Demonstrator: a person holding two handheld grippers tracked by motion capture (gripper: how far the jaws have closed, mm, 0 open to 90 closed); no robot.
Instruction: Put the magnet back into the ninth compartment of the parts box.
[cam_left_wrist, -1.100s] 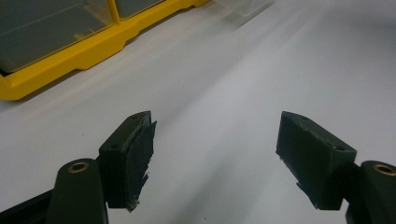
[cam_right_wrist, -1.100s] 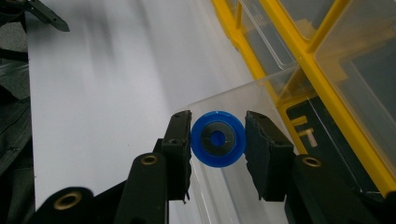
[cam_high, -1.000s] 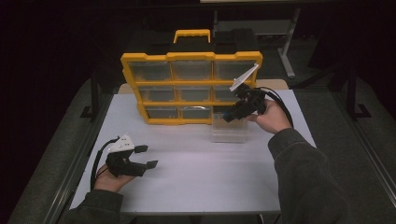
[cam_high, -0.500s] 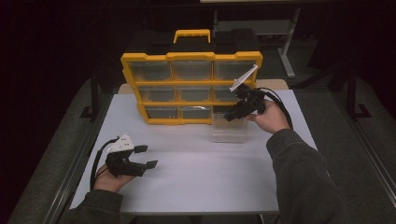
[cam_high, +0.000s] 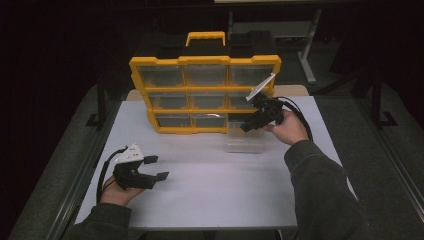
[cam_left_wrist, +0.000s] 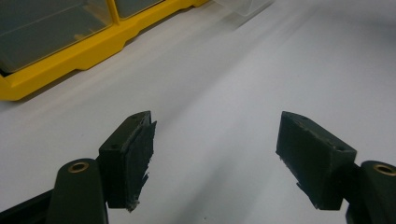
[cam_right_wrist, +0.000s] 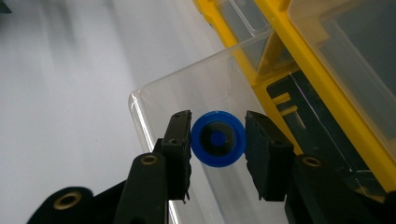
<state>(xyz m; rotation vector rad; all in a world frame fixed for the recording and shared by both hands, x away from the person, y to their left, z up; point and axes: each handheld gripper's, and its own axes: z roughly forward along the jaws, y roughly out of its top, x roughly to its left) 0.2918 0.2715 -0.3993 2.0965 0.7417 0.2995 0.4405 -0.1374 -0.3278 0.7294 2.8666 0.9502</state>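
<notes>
Right gripper view shows the right gripper (cam_right_wrist: 218, 140) closed on a small blue round part (cam_right_wrist: 218, 138), one jaw on each side of it. The part hangs above a clear plastic drawer (cam_right_wrist: 154, 98), which stands on the white table (cam_high: 210, 190) just in front of the yellow organizer box (cam_high: 205, 95), at its lower right corner. The left gripper (cam_left_wrist: 215, 154) is well apart, near the person's side of the table, with its jaws wide open and nothing between them.
</notes>
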